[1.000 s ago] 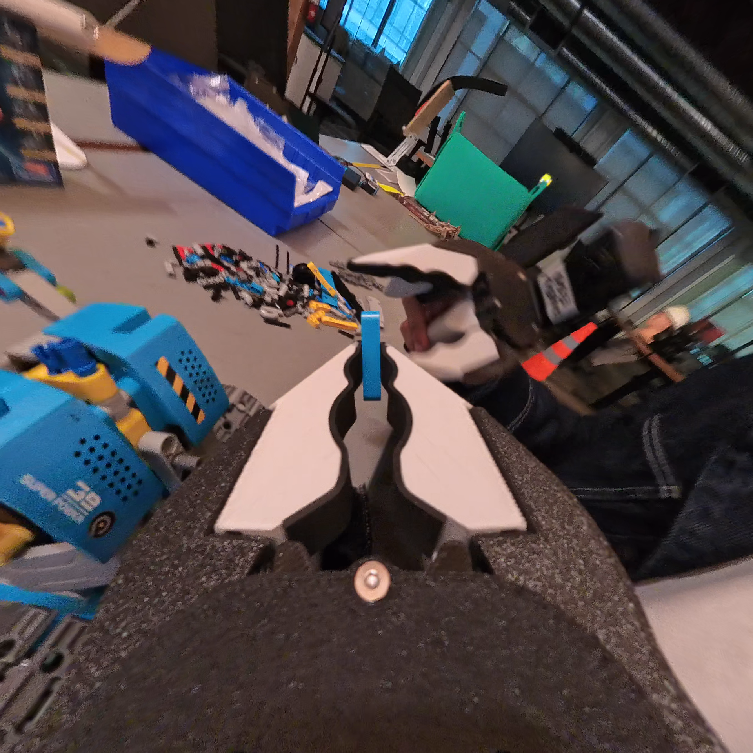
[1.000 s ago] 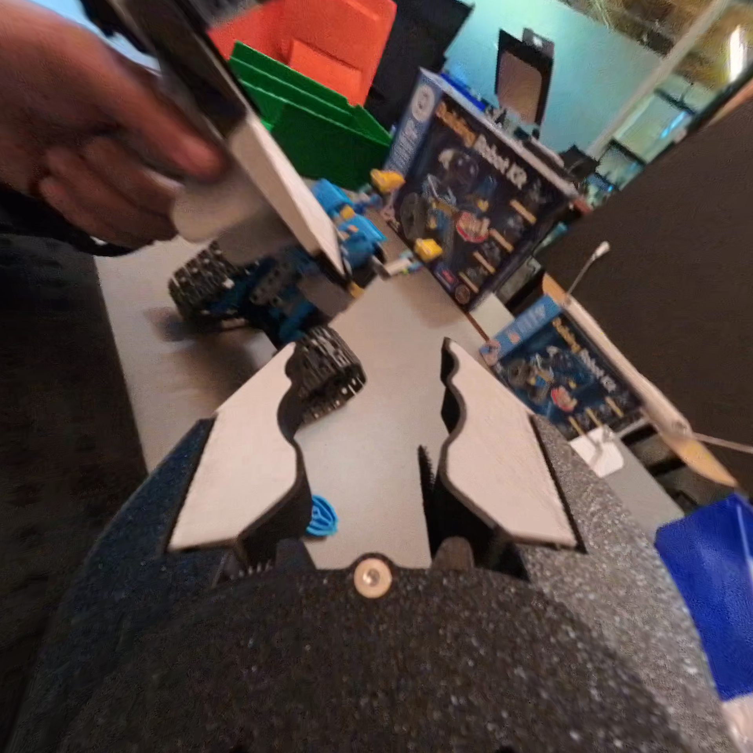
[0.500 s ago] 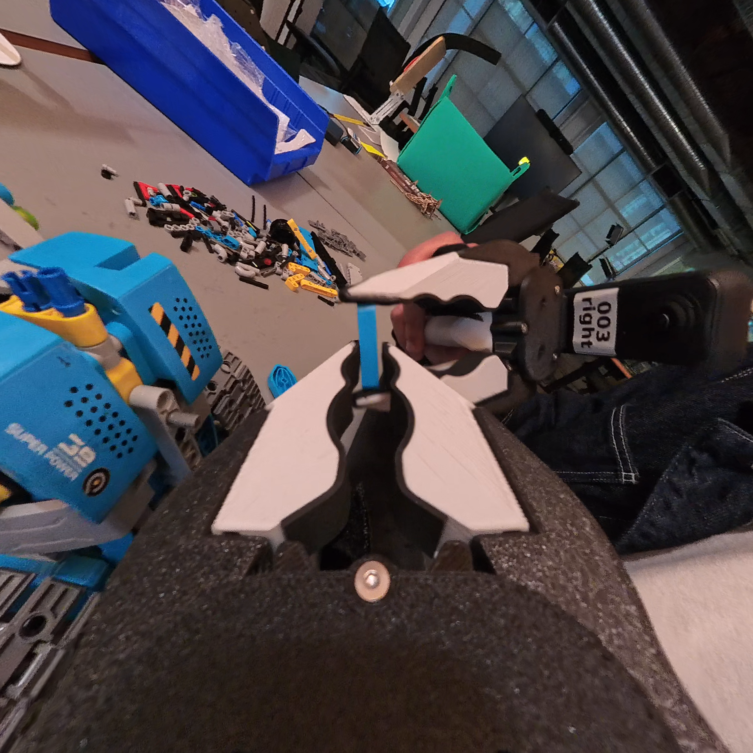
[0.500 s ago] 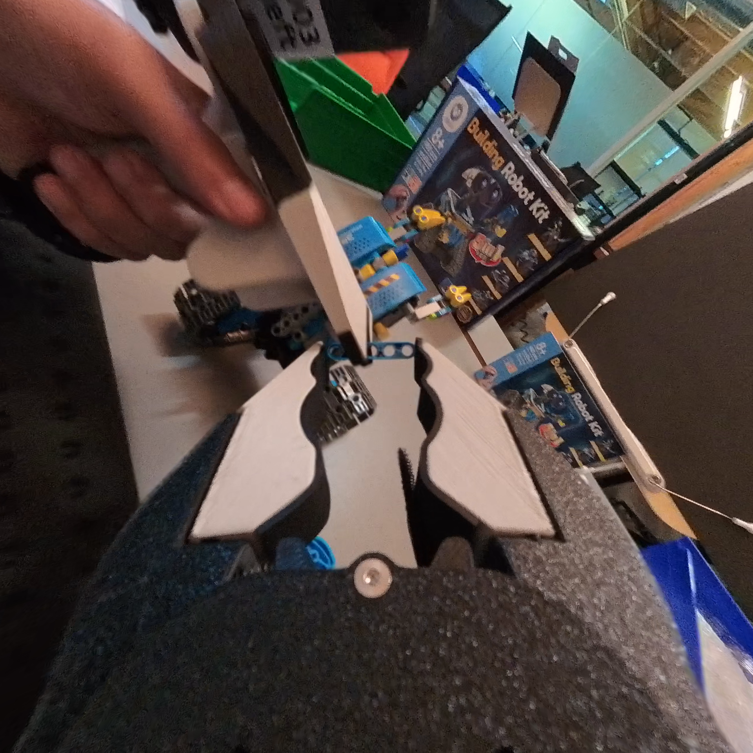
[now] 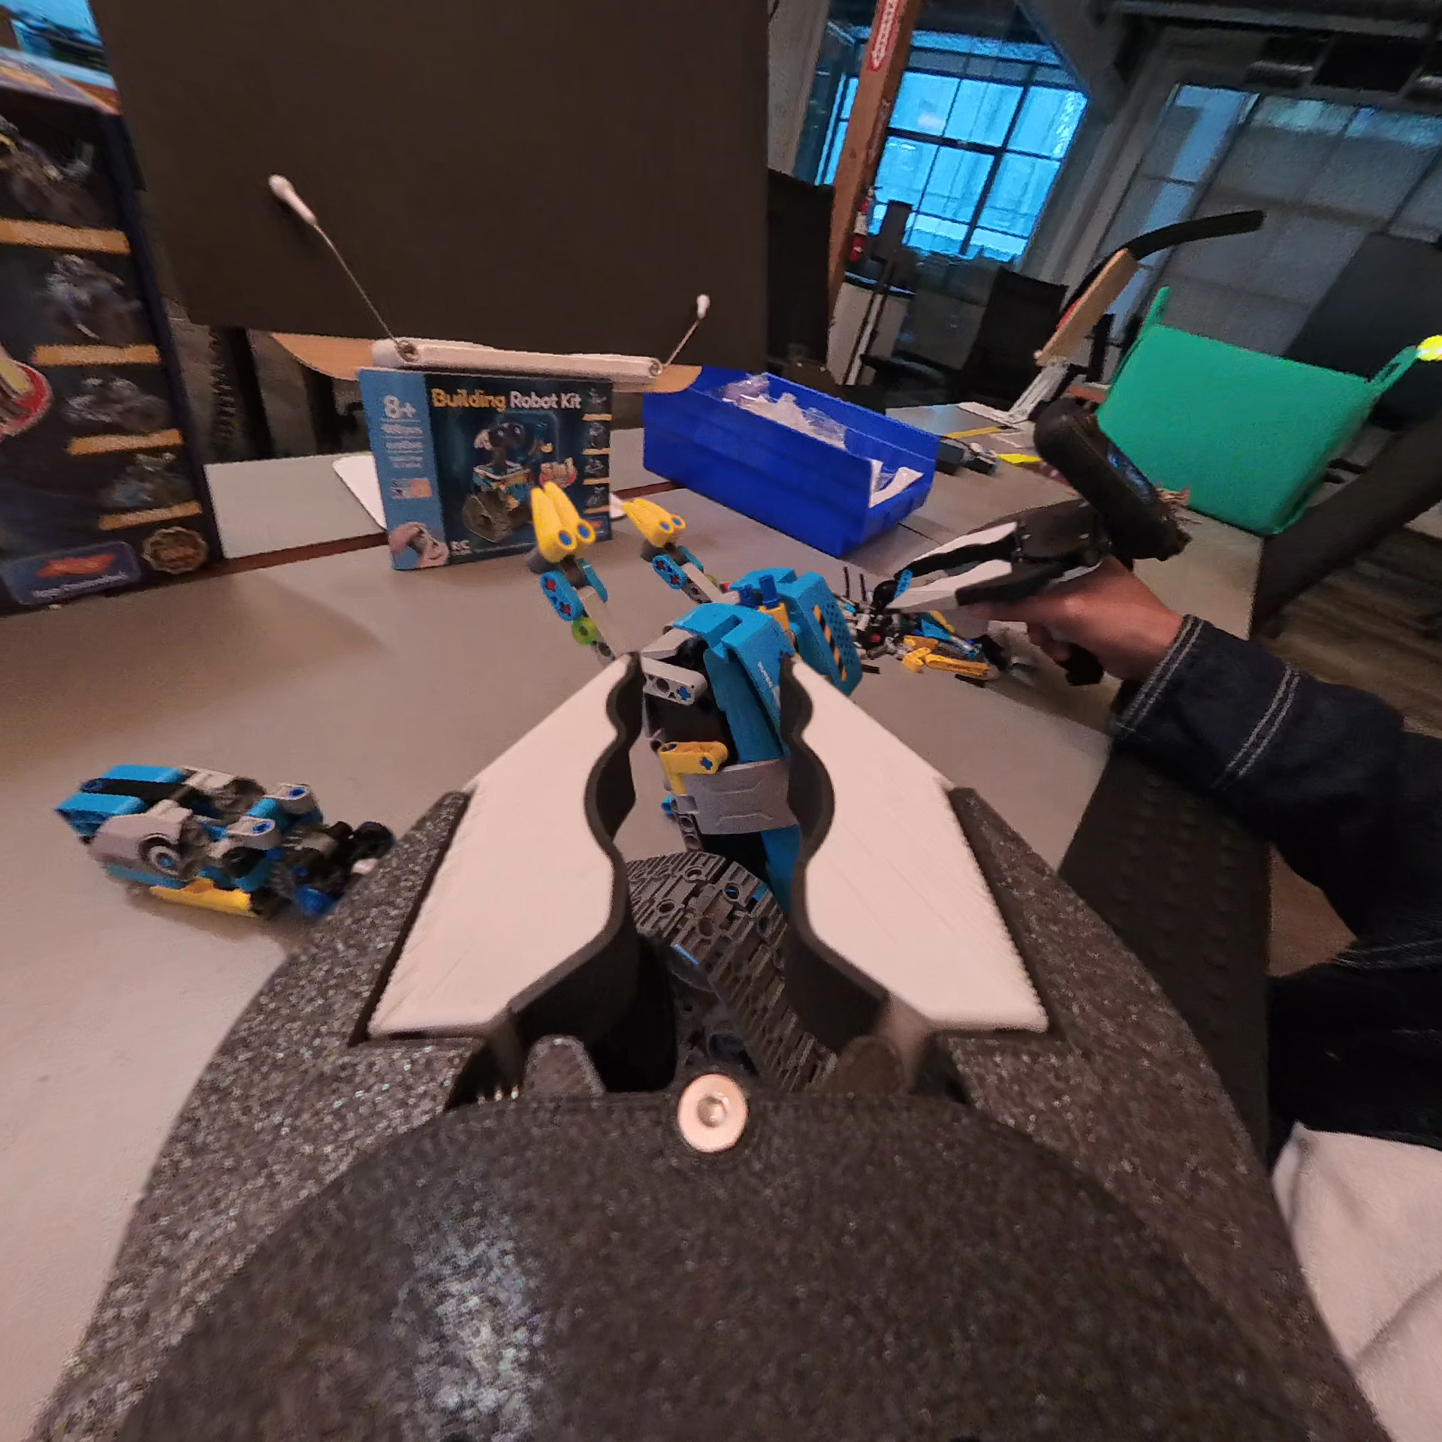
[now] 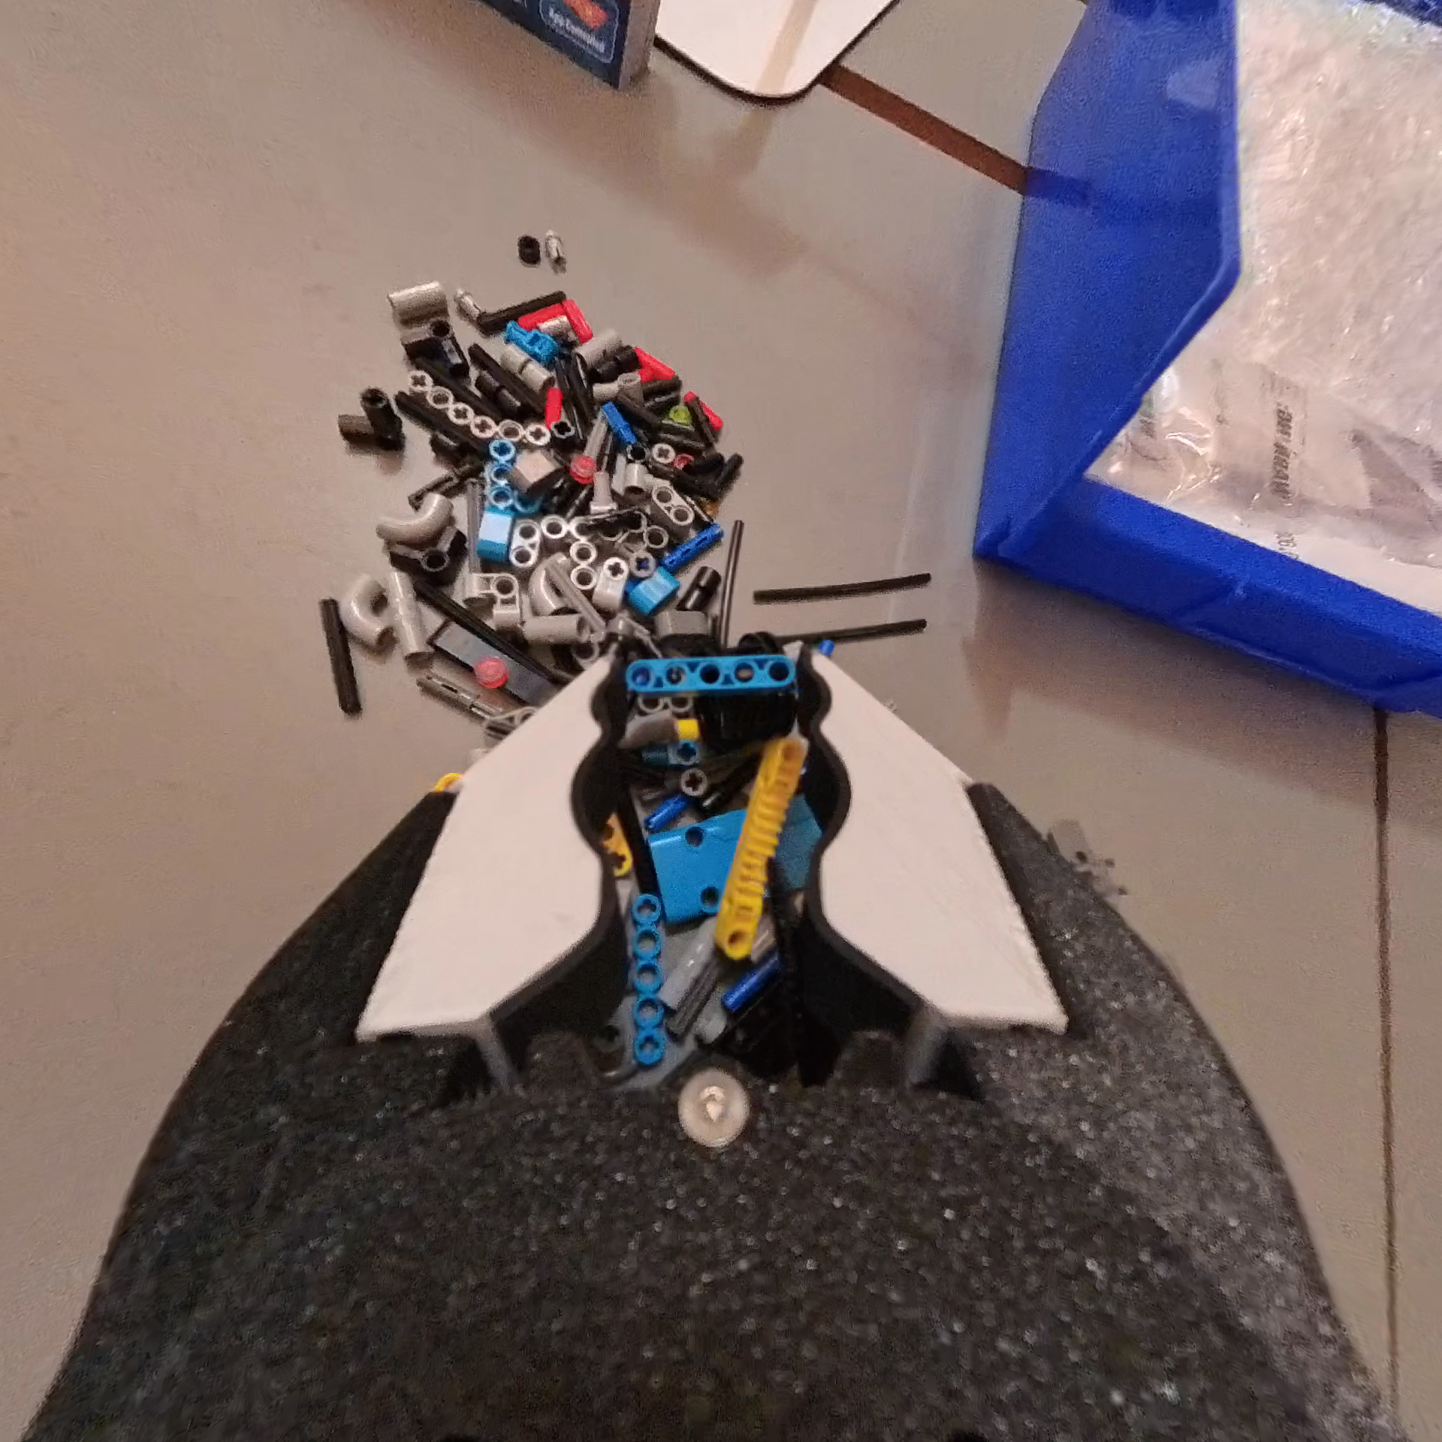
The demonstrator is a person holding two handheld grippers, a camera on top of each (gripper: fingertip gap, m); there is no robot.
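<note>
Robot model (image 5: 741, 702) base hidden behind left gripper (image 5: 706, 679) body; big box (image 5: 86, 328) cut off at left edge (top too); blue bin (image 6: 1131, 328) runs off right, contents blurry

A grey table (image 5: 328, 687) fills the foreground, and behind it stands a large dark panel (image 5: 437, 156) on a cardboard edge. To the right of the panel rises a reddish-brown wooden post (image 5: 866, 133), and beyond that a wall of gridded windows (image 5: 967, 156) lets in cool blue daylight. Farther right of the table sits a green bin (image 5: 1233, 429) on another work surface, with dark pipes and beams (image 5: 1248, 31) overhead.
</note>
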